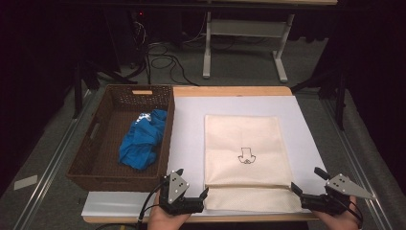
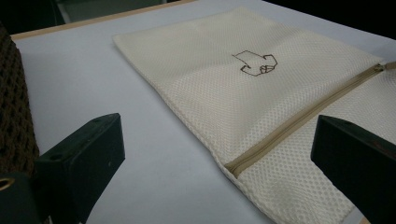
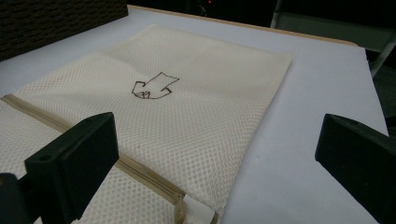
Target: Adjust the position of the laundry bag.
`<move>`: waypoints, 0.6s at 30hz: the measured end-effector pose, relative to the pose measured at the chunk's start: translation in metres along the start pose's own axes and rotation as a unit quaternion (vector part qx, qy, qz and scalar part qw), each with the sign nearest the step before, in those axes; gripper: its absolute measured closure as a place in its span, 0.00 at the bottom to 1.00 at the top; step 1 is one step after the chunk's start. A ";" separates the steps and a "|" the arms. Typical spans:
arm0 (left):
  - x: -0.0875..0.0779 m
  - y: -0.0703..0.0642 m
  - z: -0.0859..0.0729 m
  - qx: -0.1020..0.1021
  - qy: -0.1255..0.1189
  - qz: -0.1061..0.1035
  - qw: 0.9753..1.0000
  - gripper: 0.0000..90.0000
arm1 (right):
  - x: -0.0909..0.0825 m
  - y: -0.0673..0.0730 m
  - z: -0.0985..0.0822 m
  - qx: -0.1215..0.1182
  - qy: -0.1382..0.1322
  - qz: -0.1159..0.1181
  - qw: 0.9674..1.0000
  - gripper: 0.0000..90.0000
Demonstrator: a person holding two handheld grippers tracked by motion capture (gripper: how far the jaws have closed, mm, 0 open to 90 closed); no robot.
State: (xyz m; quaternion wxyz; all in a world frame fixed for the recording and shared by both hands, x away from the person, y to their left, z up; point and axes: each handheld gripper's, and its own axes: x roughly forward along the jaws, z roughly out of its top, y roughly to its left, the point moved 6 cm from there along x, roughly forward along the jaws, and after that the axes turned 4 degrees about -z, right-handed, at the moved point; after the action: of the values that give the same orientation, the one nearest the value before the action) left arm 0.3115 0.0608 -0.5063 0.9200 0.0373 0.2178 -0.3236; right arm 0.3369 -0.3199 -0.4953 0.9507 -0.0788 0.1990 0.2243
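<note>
Mesh bag [image 1: 247, 153] lies flat on the tabletop [image 1: 189, 139]; left gripper [image 1: 193, 188] and right gripper [image 1: 303, 183] flank its near corners, fingers spread, gripping nothing.

Between the black jaws lies a cream mesh laundry bag [image 1: 246, 155], finely dotted in weave, with a tan zipper [image 2: 303, 119] and a small dark brown outline drawing [image 1: 247, 156]. Beyond the left jaws, a dark brown woven basket [image 1: 98, 170] holds a bright blue cloth [image 1: 142, 140]. The desk's sheet [image 1: 187, 129] is pale lavender-white.
</note>
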 end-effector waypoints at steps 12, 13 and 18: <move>-0.003 0.005 0.000 -0.015 -0.004 0.002 1.000 0.06 | -0.003 0.001 0.001 0.004 -0.001 0.001 1.000 0.00; -0.003 0.004 0.000 -0.014 -0.002 0.001 1.000 0.06 | -0.002 0.000 0.000 0.005 0.002 0.001 1.000 0.00; -0.002 0.004 -0.001 -0.014 0.005 -0.003 1.000 0.07 | -0.003 -0.001 -0.002 0.010 0.005 0.001 1.000 0.00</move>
State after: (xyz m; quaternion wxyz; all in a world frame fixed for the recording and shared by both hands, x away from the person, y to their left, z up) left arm 0.3117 0.0651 -0.5066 0.9185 0.0252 0.2268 -0.3228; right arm 0.3346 -0.3227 -0.4962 0.9503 -0.0702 0.2063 0.2225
